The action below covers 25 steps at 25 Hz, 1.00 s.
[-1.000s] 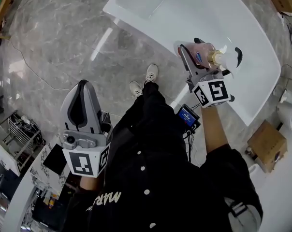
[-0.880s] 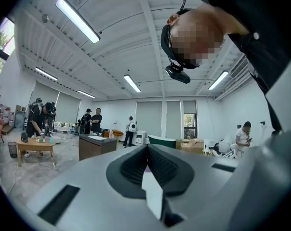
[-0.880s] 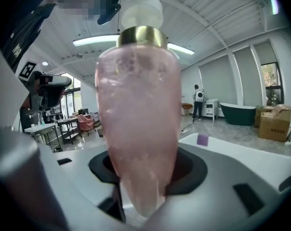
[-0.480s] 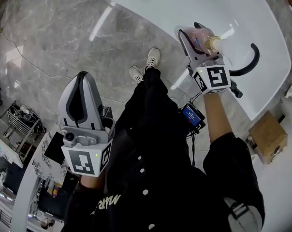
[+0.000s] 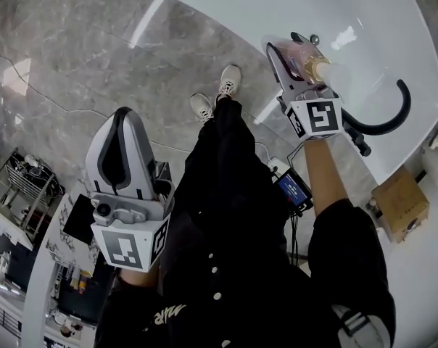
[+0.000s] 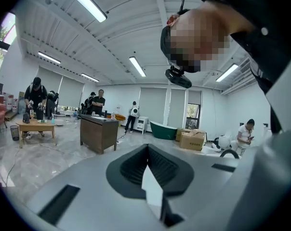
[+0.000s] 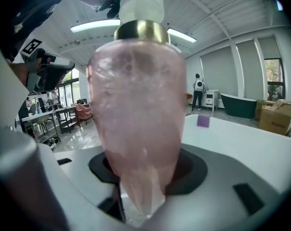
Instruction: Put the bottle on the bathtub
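Note:
A pink translucent bottle [image 7: 136, 114] with a gold collar and a white pump top is clamped in my right gripper [image 5: 295, 67], jaws shut on its body. In the head view the bottle [image 5: 306, 58] hangs above the rim of the white bathtub [image 5: 291, 9], close to its near edge. My left gripper [image 5: 121, 147] is held low at the left, over the marble floor, far from the tub. Its jaws are shut with nothing between them. In the left gripper view they point up into the room.
A black curved faucet [image 5: 386, 118] rises from the tub rim to the right of the bottle. A cardboard box [image 5: 402, 205] sits at the right, on the floor. My shoes [image 5: 215, 96] stand on the grey marble floor beside the tub. Shelving and clutter [image 5: 30, 187] lie at the left.
The head view has shifted, so the tub and faucet sit further right and more of the faucet shows. The right gripper still holds the bottle over the rim. The left gripper barely moved.

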Motion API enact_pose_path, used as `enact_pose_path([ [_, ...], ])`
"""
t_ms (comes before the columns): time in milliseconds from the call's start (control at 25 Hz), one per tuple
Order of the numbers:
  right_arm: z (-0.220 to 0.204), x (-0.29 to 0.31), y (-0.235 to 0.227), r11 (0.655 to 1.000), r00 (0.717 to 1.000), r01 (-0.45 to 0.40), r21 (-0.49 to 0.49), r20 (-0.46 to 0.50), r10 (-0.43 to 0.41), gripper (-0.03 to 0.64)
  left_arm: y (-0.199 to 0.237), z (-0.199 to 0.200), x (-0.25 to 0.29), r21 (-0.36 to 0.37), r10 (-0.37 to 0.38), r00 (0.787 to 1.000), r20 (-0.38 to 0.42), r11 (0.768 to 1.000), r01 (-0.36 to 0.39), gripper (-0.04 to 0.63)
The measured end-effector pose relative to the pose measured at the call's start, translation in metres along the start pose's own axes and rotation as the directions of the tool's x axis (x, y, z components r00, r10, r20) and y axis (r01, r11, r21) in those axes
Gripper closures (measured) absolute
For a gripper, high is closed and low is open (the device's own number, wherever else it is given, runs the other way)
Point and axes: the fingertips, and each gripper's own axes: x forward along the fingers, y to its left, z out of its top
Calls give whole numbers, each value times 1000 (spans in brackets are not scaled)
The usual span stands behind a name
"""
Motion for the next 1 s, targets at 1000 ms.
enact_pose_path([
  [1000,-67,39,-9,998,997,14,-63,-70,-18,399,10,-73,20,-71,26,995,-99,997,-33,585],
])
